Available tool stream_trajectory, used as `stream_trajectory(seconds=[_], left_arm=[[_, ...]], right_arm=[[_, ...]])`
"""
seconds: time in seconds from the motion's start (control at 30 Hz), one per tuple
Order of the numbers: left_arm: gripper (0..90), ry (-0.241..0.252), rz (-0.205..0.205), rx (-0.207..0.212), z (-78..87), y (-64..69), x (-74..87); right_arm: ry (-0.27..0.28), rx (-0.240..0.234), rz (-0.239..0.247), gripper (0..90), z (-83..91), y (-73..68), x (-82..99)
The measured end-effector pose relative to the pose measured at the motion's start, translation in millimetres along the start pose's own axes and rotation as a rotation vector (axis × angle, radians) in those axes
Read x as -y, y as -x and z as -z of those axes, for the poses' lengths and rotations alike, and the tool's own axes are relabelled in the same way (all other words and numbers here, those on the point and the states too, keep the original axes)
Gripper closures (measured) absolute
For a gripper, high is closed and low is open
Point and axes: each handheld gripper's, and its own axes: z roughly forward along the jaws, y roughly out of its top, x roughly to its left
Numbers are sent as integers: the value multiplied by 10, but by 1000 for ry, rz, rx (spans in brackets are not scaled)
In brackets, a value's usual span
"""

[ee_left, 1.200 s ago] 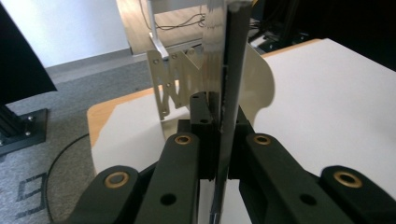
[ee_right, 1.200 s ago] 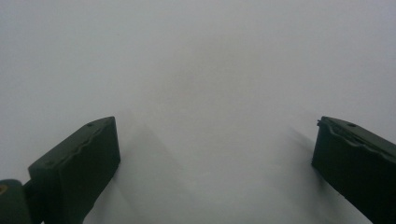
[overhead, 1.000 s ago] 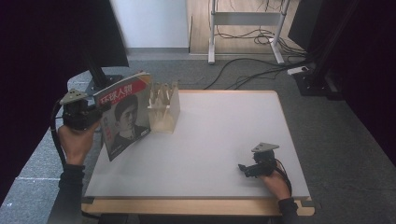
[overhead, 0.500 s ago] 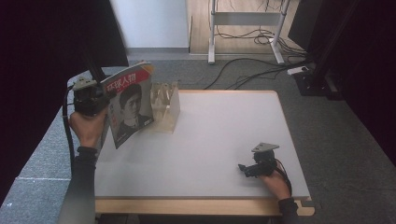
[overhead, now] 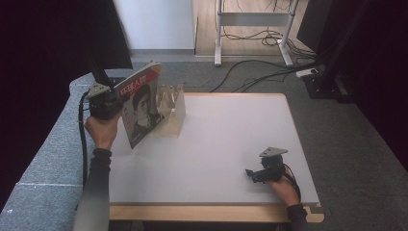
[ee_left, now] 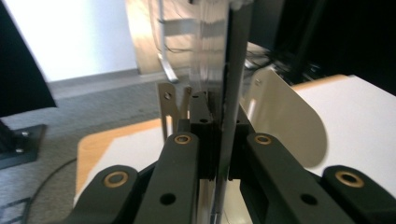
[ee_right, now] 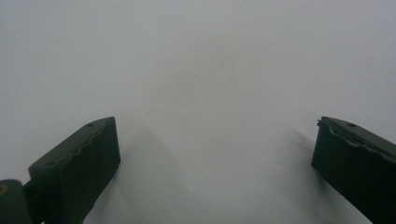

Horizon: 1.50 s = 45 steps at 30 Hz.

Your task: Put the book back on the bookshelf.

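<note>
A magazine point(overhead: 141, 107) with a red title band and a portrait on its cover is held upright above the table's left edge. My left gripper point(overhead: 117, 102) is shut on its edge. In the left gripper view the magazine point(ee_left: 223, 74) runs edge-on between the closed jaws of my left gripper point(ee_left: 219, 135). Just to its right stands a clear divided rack point(overhead: 169, 110); its rounded pale dividers point(ee_left: 289, 119) show beyond the jaws. My right gripper point(overhead: 250, 173) rests open on the table near the front right, with bare white tabletop point(ee_right: 205, 84) between its jaws.
The white table point(overhead: 226, 134) has a wooden front edge point(overhead: 202, 211). Grey carpet surrounds it. A dark monitor point(overhead: 62, 38) stands at the left, cables and a metal frame point(overhead: 250, 19) lie on the floor behind, and a dark stand point(overhead: 327, 82) is at the back right.
My left hand has lifted the magazine and carried it up and back toward the rack, turning it more upright. The right gripper has stayed still.
</note>
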Motion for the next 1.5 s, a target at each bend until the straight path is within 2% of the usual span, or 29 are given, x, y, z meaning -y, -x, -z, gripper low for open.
stream_trajectory(seconds=[0.03,0.1,0.13,0.2,0.27,0.37,0.53,0.6,0.73,0.8,0.93,1.1,1.13,1.2,1.3,1.43,1.5], left_arm=[[860,-28,7,24,11,-17,-20],[854,-80,-12,32,34,-20,-53],[850,-114,-19,55,41,-24,-69],[847,-150,-38,47,57,-14,-79],[834,-199,-24,77,61,-39,-86],[851,-237,-12,57,80,-66,-84],[864,-230,20,52,92,-105,-30],[868,-214,25,34,96,-109,-21],[871,-132,69,13,84,-126,-15],[872,-104,75,-5,56,-115,-8],[870,-98,88,-13,-6,-135,26],[852,-96,94,-70,3,-228,140],[836,-93,93,-72,7,-243,157],[767,-80,103,-46,13,-279,192],[684,-78,82,-51,4,-270,211],[517,-69,66,-55,7,-239,206],[439,-68,57,-45,17,-225,204]], right_arm=[[0,0,-1,1,0,-1,0],[0,1,0,1,0,-1,0],[0,1,0,0,0,-1,0],[0,1,-1,1,0,-2,0],[0,1,0,1,-1,-1,0],[0,1,0,0,-1,-1,0],[-1,0,0,0,-1,-1,0],[-1,1,0,0,-1,-1,0],[0,1,0,0,-1,-1,0],[-1,0,0,0,0,0,0],[0,0,0,0,0,0,0],[0,2,0,0,-1,-2,0],[0,2,0,0,-1,-2,0],[0,2,-1,0,-1,-3,0],[0,2,-1,0,-1,-3,0],[-1,3,1,0,-1,-2,1],[0,3,2,0,-1,-1,-1]])
